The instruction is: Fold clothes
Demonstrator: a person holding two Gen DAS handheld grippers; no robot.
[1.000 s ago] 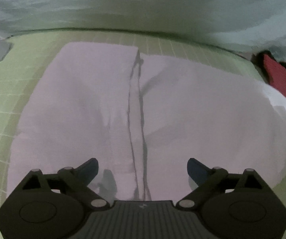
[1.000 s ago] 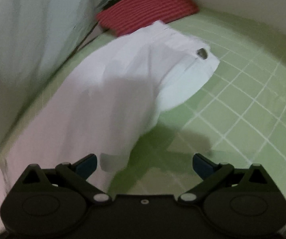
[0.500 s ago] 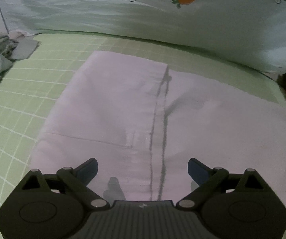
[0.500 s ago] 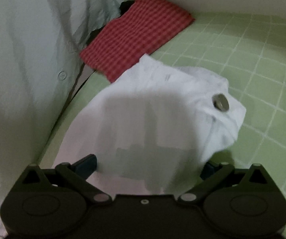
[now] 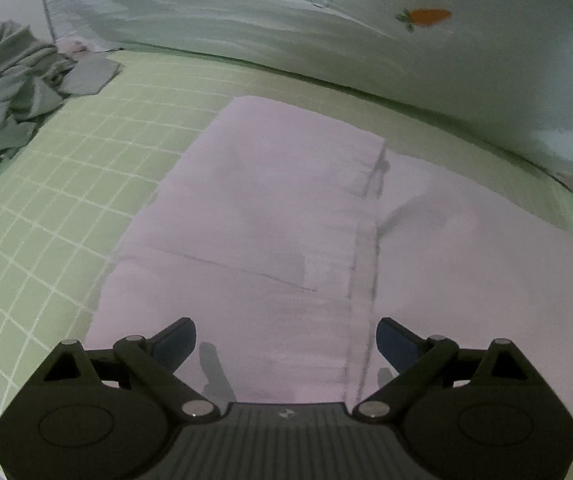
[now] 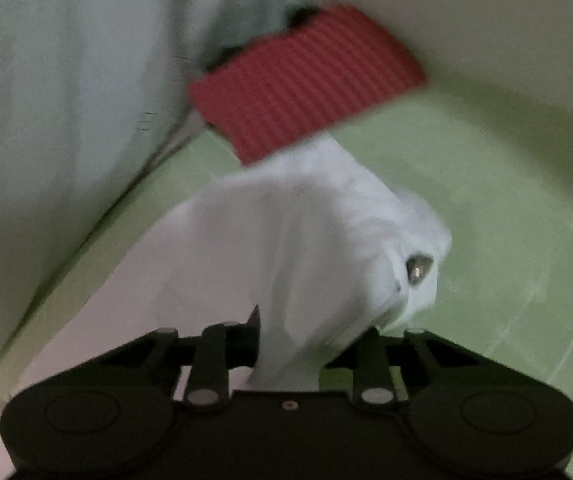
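Observation:
White trousers (image 5: 270, 216) lie spread flat on a green grid sheet (image 5: 66, 184), with a dark seam line running down their middle. My left gripper (image 5: 286, 340) hovers just above their near part, jaws wide open and empty. In the right wrist view my right gripper (image 6: 306, 344) is shut on the waistband end of the white trousers (image 6: 326, 232), which bunches up between the fingers. A metal button (image 6: 418, 268) shows on the bunched cloth.
A folded red checked garment (image 6: 302, 84) lies beyond the waistband near the wall. A crumpled grey garment pile (image 5: 10, 88) sits at the far left. A pale quilt with carrot print (image 5: 366, 28) runs along the back.
My right gripper moved onto the waistband and closed on it, lifting and bunching the cloth. My left gripper swung left over the trousers and stayed open.

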